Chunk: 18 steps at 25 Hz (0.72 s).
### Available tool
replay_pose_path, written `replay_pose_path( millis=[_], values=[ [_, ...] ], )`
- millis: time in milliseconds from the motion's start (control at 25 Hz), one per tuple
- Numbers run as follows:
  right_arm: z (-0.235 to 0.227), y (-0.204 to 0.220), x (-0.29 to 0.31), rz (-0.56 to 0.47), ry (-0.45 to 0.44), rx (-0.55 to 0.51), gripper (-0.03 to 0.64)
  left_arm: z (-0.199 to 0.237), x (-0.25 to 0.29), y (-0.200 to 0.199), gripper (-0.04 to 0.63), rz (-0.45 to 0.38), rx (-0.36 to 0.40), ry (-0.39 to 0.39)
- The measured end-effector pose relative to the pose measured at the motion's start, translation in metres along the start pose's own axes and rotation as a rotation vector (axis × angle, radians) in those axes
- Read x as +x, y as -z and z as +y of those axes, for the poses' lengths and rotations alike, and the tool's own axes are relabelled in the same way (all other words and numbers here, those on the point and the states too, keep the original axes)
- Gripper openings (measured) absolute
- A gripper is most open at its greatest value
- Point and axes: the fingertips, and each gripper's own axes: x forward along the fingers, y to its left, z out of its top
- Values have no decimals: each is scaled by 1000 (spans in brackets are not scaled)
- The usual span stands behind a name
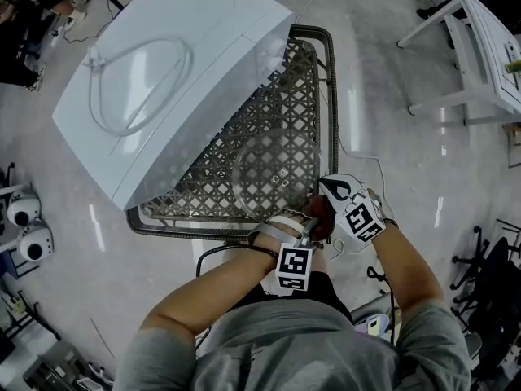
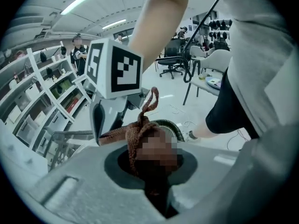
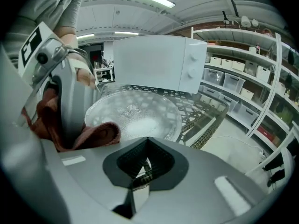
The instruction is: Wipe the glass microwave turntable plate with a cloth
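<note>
Head view: the plate lies flat on the woven table, in front of the microwave. Both tongs meet at its near rim, the left tongs carrying the cloth, the right tongs just beside them.

Left gripper view: the jaws are clamped tight on the bunched brown cloth.

Right gripper view: the jaws are narrow, apparently pinching the plate's near rim, and the cloth touches the glass at the left. To wipe well, I judge, keep that rim pinned so the slick glass cannot skate on the weave, spread the cloth flatter, and sweep with light, even pressure.
</note>
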Motion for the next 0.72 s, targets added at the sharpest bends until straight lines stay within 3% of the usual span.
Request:
replay_pose_path(
  millis=[200, 480, 600, 720],
  values=[
    [0, 0, 0, -9, -4, 2, 7, -6, 15, 4, 53, -2, -49, 23],
    [1, 0, 0, -11, -16, 8, 8, -20, -2, 23, 52, -44, -216, 98],
    [1, -1, -1, -10, -19, 6, 7, -21, -16, 37, 52, -53, -306, 126],
    [2, 0, -1, -9, -23, 5, 7, -17, -32, 58, 52, -53, -443, 141]
  ],
)
